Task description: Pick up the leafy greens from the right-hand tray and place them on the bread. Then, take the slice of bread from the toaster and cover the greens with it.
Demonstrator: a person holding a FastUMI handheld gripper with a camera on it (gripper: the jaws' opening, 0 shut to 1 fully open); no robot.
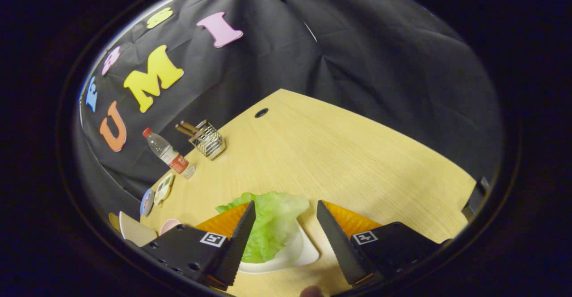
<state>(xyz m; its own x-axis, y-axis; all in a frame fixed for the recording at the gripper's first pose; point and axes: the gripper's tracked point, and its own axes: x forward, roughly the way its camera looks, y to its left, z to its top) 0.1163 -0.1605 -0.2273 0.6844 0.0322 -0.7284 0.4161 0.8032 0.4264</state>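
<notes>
tool point(286, 212) spread wide above the lettuce leaf point(272, 225) on its white tray point(304, 254), poised to straddle and pinch it off the bench point(339, 154).

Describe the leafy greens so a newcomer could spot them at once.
On the wooden table, find the white tray just ahead of the open tool. The leafy greens lie on it, between the fingers, untouched. Nothing else here is bright green and ruffled.
</notes>
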